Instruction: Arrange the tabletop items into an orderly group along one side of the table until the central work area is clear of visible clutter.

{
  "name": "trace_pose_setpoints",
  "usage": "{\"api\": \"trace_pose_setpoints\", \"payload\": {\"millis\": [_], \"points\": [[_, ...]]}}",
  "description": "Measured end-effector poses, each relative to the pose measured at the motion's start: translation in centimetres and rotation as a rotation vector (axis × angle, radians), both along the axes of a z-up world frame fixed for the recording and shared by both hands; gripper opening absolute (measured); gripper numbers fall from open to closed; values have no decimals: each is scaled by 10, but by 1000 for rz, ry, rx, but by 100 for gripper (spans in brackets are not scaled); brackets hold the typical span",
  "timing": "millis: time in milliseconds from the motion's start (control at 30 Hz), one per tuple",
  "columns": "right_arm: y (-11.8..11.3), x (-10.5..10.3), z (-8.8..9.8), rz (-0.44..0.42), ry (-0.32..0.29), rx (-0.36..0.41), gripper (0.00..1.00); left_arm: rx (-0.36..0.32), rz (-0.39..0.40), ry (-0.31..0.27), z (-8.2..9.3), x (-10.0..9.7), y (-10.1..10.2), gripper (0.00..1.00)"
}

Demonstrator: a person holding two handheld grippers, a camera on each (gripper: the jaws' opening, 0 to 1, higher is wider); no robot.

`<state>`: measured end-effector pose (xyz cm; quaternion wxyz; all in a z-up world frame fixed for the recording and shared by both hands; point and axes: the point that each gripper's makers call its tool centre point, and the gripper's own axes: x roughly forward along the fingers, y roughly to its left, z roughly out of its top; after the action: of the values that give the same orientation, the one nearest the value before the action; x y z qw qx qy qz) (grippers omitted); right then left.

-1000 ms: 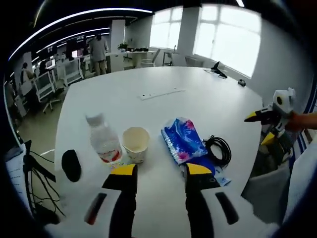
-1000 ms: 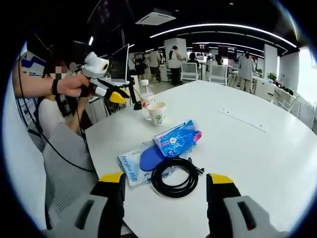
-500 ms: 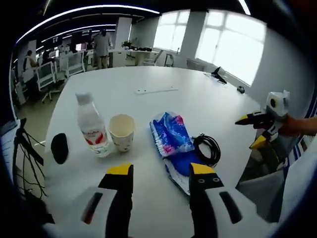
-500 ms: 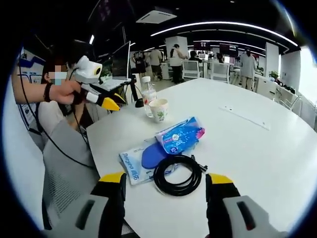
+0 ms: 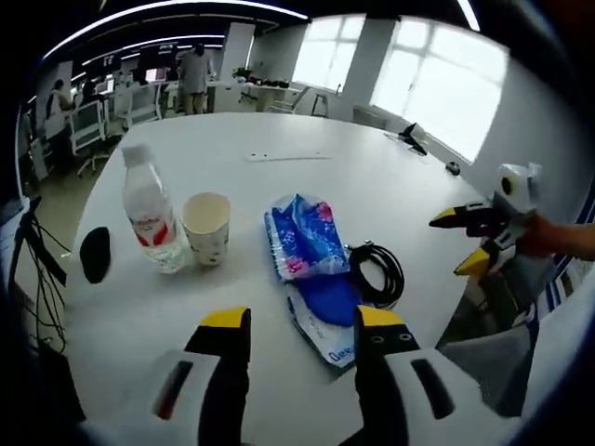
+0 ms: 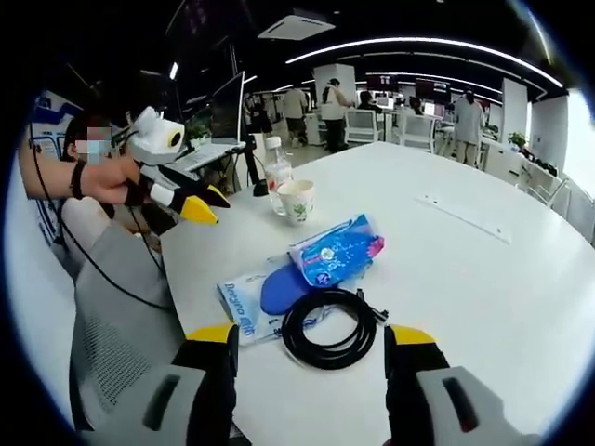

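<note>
Both grippers, left gripper [image 5: 293, 321] and right gripper [image 6: 311, 336], are wide open and empty. The cable [image 6: 327, 327] is light and floppy; pinch its coil. The paper cup [image 5: 206, 228] crushes easily.

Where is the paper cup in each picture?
Left gripper view: the paper cup stands left of middle, right of the water bottle.
Right gripper view: the cup stands above middle, right of the bottle.
Shared landmark: the black cable coil.
</note>
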<state>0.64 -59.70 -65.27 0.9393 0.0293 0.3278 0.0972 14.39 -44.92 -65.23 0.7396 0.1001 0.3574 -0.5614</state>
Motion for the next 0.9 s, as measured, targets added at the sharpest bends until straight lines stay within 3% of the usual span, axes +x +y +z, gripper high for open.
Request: {"api": "trace_pose_setpoints", "payload": {"millis": [233,433,900], "points": [[-9,18,-1,-31,-1,44,61,1,26,33,-6,-9,-12,44],[-15,34,-5,-47,3,72,60,-30,154,134,-19,-10,-18,43],[-17,54,-21,-52,24,117,58,-10,204,191,-37,-25,-30,42]]}}
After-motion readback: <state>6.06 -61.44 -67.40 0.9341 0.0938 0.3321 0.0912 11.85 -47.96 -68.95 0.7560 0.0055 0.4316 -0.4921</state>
